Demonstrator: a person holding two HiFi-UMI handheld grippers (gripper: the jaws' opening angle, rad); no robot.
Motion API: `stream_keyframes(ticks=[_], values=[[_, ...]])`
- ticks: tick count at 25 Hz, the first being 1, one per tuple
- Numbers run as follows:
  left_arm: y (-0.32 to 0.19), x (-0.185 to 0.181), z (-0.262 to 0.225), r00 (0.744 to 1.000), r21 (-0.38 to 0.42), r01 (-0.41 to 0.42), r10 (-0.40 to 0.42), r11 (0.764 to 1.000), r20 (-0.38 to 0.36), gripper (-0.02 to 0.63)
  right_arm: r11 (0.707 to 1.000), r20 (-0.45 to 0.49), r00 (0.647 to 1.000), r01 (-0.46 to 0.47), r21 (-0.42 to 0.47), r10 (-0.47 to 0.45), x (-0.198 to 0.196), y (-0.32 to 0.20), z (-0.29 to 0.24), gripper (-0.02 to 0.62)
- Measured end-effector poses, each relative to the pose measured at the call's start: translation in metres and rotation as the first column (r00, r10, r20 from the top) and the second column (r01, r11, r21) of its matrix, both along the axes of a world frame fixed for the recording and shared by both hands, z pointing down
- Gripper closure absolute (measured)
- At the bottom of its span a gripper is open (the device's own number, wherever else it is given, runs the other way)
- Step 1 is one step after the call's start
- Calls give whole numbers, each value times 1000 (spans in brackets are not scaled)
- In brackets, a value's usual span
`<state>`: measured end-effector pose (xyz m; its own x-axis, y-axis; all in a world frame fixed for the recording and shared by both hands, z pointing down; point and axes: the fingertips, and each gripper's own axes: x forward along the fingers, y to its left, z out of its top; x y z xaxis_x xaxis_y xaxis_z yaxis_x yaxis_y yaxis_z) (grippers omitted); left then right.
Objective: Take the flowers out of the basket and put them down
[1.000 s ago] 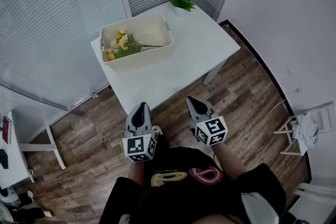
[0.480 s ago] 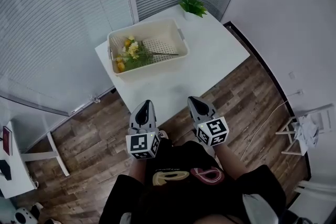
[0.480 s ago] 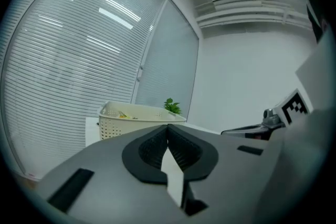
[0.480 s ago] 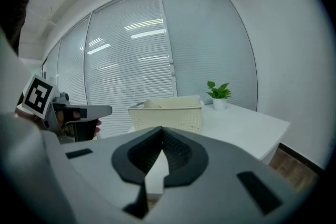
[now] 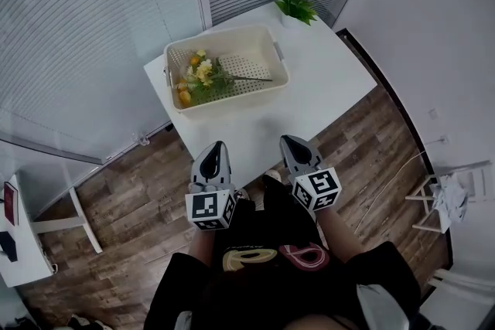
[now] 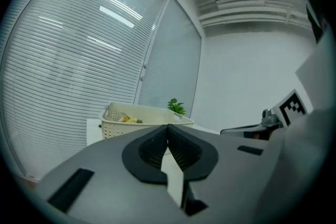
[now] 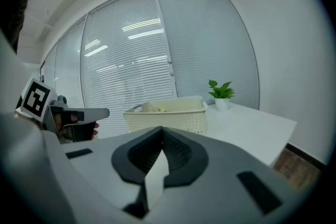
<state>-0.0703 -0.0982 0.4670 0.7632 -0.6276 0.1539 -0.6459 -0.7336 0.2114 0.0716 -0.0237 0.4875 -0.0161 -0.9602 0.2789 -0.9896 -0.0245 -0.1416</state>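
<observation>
A cream plastic basket [image 5: 232, 95] with perforated walls and floor sits on a white rectangular surface [image 5: 309, 69]. Inside it, toward its left end, lies a bunch of flowers [image 5: 199, 76]: yellow and orange blooms, green leaves, and one thin stem stretching to the right. The single blooms are too small to tell apart. From claw height the basket wall hides nearly all of the bunch, and only a few yellow tips show over the rim. A small leafy potted plant [image 5: 295, 4] stands at the far corner, its pot barely visible. The left claw [image 5: 216, 147] and right claw [image 5: 290, 141], smooth grey with black ribbed pads, hover by the near edge, well apart from the basket. Each has its jaws pressed together with nothing between them. The person holding them is cut off at the lower edge.
</observation>
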Motion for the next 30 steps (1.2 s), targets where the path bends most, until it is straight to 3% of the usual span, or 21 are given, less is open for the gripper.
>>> stream_keyframes(ticks=[11, 19, 27, 30], values=[[-35, 1, -10, 988, -7, 155, -155, 988, 5, 589, 984, -3, 984, 178, 12, -177, 5, -74, -14, 586], [-58, -12, -10, 945, -16, 328, -328, 945, 2, 589, 947, -19, 947, 320, 31, -319, 9, -116, -30, 586], [-68, -7, -13, 913, 3, 408, -408, 913, 11, 589, 906, -58, 910, 413, 90, -410, 26, -155, -70, 581], [-73, -5, -18, 900, 13, 436, -436, 900, 5, 589, 885, -43, 887, 462, 54, -460, 32, -169, -69, 515]])
